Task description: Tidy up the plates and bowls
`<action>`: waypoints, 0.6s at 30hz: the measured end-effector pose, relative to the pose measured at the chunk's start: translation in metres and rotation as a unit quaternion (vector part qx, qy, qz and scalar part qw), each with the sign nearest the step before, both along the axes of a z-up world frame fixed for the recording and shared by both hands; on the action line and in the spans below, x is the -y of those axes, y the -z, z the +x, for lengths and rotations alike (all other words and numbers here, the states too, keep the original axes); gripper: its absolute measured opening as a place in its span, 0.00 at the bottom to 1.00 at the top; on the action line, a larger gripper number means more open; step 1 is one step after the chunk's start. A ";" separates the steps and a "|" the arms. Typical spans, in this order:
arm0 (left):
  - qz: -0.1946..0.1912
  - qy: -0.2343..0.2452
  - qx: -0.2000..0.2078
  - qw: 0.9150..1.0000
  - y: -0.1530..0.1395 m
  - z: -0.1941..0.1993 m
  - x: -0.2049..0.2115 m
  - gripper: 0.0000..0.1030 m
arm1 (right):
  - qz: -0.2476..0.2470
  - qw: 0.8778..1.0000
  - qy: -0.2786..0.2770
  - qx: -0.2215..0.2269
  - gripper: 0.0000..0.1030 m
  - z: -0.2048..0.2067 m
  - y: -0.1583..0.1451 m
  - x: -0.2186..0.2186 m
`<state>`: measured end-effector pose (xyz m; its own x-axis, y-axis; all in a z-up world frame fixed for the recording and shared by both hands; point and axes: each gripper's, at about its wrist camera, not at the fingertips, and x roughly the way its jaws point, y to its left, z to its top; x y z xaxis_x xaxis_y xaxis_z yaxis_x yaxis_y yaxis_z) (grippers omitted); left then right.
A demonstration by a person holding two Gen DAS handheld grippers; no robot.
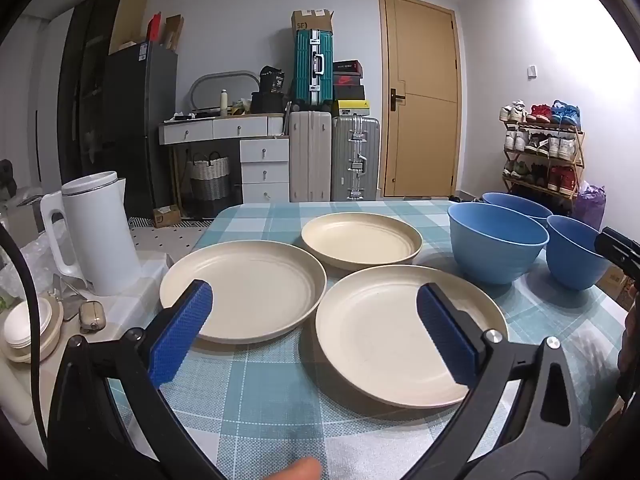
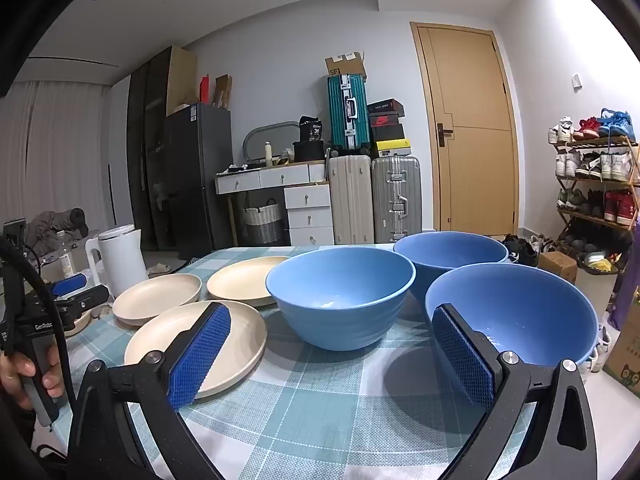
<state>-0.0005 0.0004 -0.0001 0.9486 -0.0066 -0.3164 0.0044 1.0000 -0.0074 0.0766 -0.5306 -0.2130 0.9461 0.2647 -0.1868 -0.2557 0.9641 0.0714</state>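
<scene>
Three cream plates lie on the checked tablecloth (image 1: 260, 380): a left plate (image 1: 256, 292), a far plate (image 1: 360, 240) and a near plate (image 1: 384, 332). Three blue bowls stand to their right: a middle bowl (image 2: 340, 296), a far bowl (image 2: 448, 254) and a near right bowl (image 2: 520, 312). My left gripper (image 1: 314, 300) hovers open over the near edges of the left and near plates, nothing between its blue pads. My right gripper (image 2: 332, 328) is open in front of the middle and near right bowls, holding nothing. The left gripper (image 2: 70, 292) also shows at the left edge of the right wrist view.
A white electric kettle (image 1: 96, 232) stands left of the table on a side surface with small dishes (image 1: 28, 328). A hand (image 2: 24, 376) holds the left gripper's handle. Behind the table are drawers, suitcases (image 1: 332, 160), a door and a shoe rack (image 1: 544, 148).
</scene>
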 end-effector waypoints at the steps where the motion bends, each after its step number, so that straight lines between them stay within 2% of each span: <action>1: -0.001 0.000 -0.001 1.000 0.000 0.000 0.000 0.99 | 0.000 1.000 0.000 0.000 1.00 0.000 0.000 0.000; 18: -0.008 -0.001 -0.007 1.000 0.000 0.000 0.000 0.99 | 0.000 1.000 0.001 -0.004 1.00 0.000 0.000 0.000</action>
<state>-0.0002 0.0007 -0.0002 0.9439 -0.0108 -0.3299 0.0031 0.9997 -0.0239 0.0768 -0.5305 -0.2131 0.9449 0.2637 -0.1941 -0.2539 0.9644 0.0742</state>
